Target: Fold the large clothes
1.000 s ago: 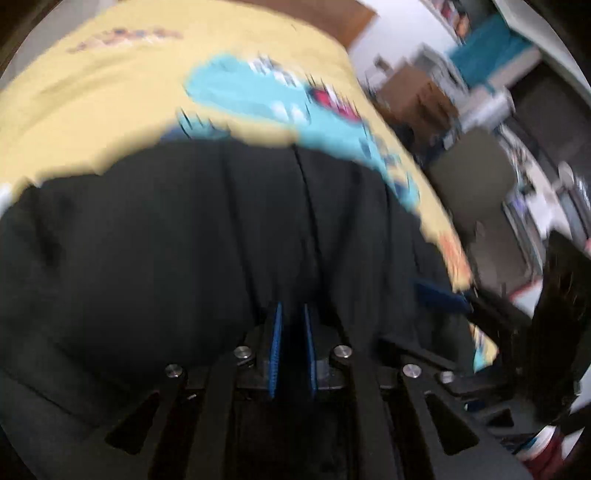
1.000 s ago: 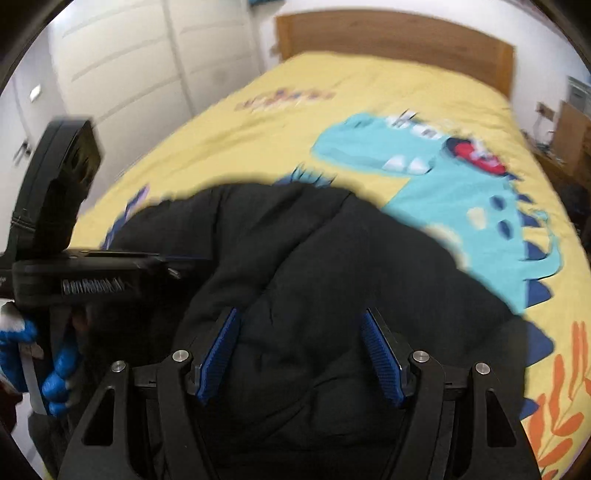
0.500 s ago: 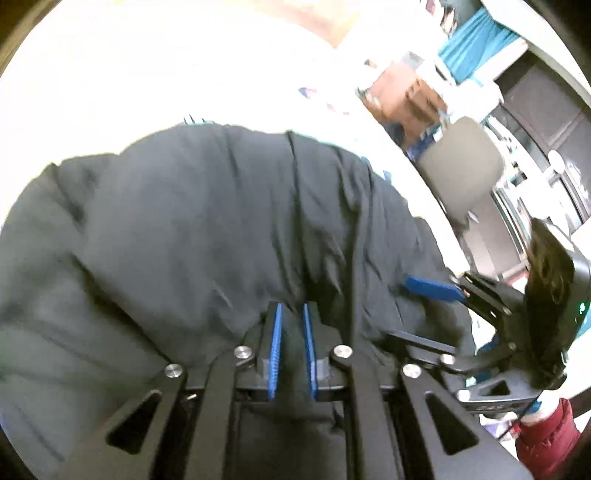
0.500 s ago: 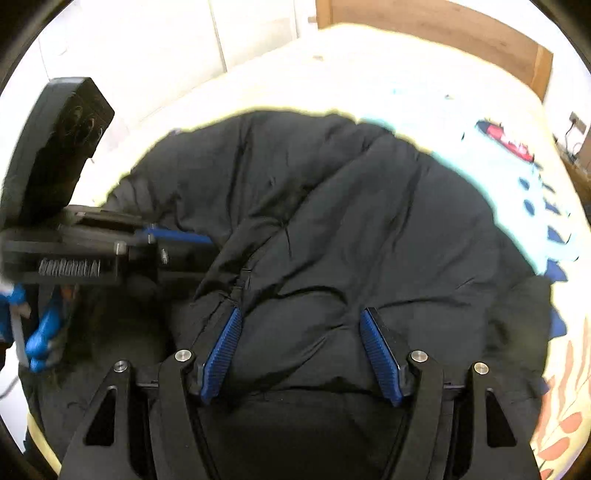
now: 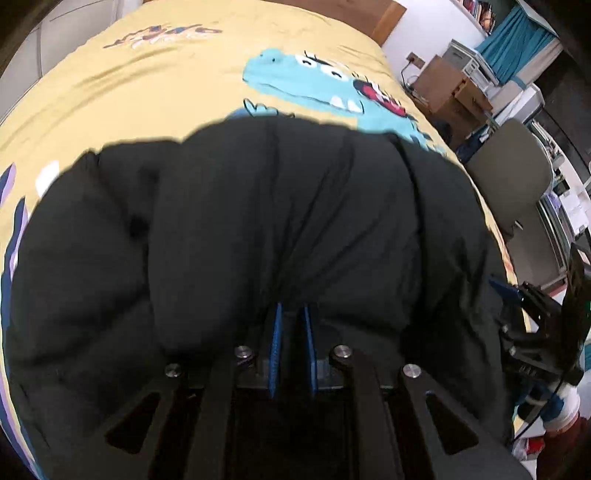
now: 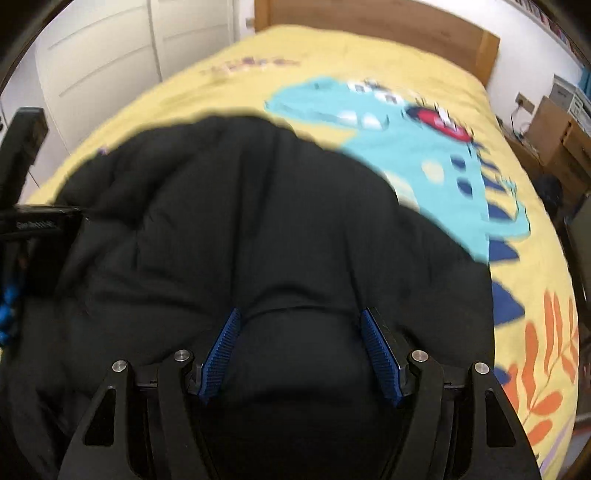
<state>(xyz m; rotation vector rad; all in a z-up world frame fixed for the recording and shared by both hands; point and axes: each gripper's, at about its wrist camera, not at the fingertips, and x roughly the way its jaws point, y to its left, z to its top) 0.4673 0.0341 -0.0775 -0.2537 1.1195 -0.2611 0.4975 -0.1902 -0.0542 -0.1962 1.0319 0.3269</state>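
A puffy black jacket (image 5: 277,206) lies bunched on a yellow bed cover (image 5: 147,81) with a teal dinosaur print. My left gripper (image 5: 291,317) is shut on a thin fold at the jacket's near edge, its blue pads almost together. In the right wrist view the jacket (image 6: 258,221) fills the lower half. My right gripper (image 6: 299,321) holds a thick wad of it, which fills the whole gap between the pads. The right gripper (image 5: 535,325) shows at the far right of the left wrist view, the left gripper (image 6: 33,225) at the left edge of the right wrist view.
A wooden headboard (image 6: 388,26) closes the far end of the bed. White wardrobe doors (image 6: 103,55) stand to the left. Cardboard boxes (image 5: 450,88) and a grey chair (image 5: 517,162) crowd the right side of the bed.
Both grippers have moved over the bed with the jacket still in their pads. The views dipped onto the jacket and came back up. Neither grip has changed.
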